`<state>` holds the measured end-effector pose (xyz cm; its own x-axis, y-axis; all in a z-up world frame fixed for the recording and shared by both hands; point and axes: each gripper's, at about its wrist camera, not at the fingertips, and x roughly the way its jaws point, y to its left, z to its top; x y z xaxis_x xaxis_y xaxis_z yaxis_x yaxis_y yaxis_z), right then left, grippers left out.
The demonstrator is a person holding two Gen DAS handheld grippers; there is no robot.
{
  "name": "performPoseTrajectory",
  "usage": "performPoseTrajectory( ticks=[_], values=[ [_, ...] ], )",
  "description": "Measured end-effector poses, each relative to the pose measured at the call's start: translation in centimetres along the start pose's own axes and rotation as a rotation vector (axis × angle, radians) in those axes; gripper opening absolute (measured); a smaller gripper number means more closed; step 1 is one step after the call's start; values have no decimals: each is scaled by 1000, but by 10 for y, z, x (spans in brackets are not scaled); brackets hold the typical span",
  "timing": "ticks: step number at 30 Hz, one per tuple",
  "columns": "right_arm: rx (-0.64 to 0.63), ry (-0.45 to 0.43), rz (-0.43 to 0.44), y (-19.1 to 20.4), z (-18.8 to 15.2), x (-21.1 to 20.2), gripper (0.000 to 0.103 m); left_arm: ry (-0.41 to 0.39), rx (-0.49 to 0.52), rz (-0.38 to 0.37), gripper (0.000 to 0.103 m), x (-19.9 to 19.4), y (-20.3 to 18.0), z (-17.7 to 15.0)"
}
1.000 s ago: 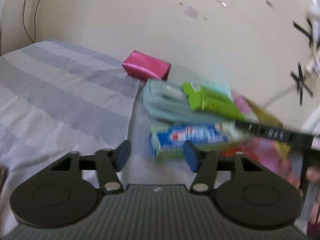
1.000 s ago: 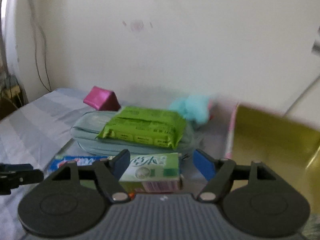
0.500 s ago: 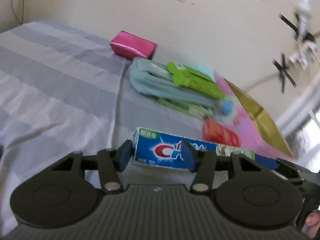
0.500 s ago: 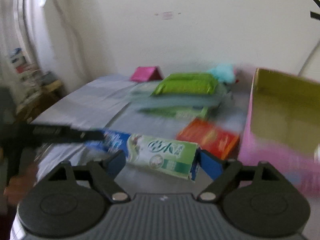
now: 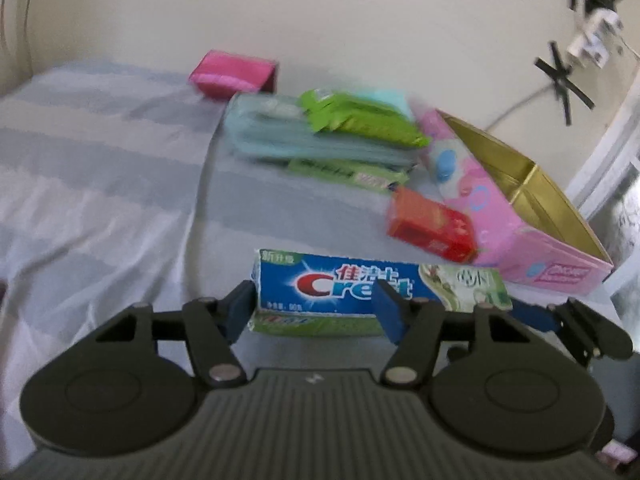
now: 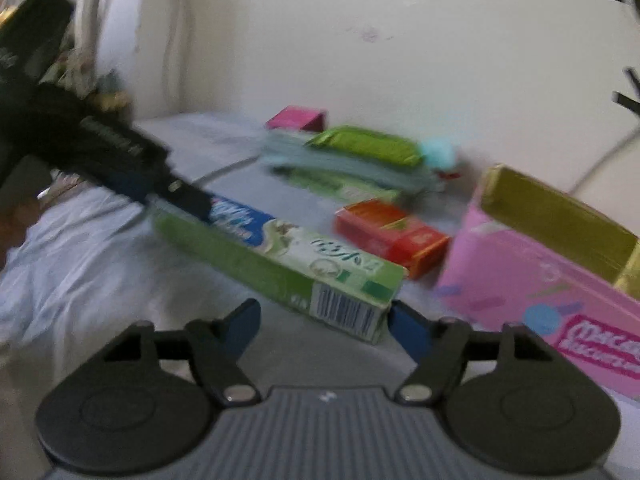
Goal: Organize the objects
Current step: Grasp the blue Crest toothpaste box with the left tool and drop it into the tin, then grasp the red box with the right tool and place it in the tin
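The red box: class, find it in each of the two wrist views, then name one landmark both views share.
Left wrist view: the red box lies right of centre on the bed, against the pink tray's long side.
Right wrist view: the red box lies at centre, just left of the pink tray, behind the toothpaste box.
Shared landmark: the toothpaste box, lying near each claw.

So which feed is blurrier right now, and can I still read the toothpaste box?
Left wrist view: sharper; the Crest logo on the toothpaste box reads clearly, while the stacked packs behind smear. Right wrist view: heavier motion blur; the box's barcode end is legible, but the left tool is a dark streak. Both views bend the edges, fisheye-style.
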<state>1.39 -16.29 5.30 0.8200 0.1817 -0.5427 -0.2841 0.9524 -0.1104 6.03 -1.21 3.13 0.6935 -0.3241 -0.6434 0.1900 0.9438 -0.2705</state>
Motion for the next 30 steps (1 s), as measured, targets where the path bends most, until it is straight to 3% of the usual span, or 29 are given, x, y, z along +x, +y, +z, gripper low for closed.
performPoseTrajectory(
  ticks=[4, 7, 9, 14, 18, 20, 22, 26, 30],
  values=[
    [98, -121, -49, -36, 8, -38, 64, -100, 92, -71, 64, -19, -44, 28],
    [109, -220, -174, -65, 13, -67, 65, -182, 155, -145, 64, -18, -89, 48],
    [136, -266, -275, -89, 11, -78, 67, -195, 189, -193, 64, -1, -121, 56],
    [281, -244, -397, -153, -1, -69, 67, -159, 197, -227, 65, 61, -181, 66],
    [316, -184, -435, -197, 3, -29, 69, -197, 162, -148, 65, 109, -218, 75],
    [295, -194, -506, -202, 1, -13, 73, -147, 150, -89, 65, 127, -226, 75],
    [289, -167, -519, -203, -5, -7, 73, -107, 147, -118, 65, 130, -224, 67],
    [291, -210, -499, -200, -15, -23, 73, -131, 208, -133, 65, 108, -222, 51],
    [336, -289, -458, -198, -18, -40, 73, -199, 234, -165, 66, 63, -192, 40]
  ],
)
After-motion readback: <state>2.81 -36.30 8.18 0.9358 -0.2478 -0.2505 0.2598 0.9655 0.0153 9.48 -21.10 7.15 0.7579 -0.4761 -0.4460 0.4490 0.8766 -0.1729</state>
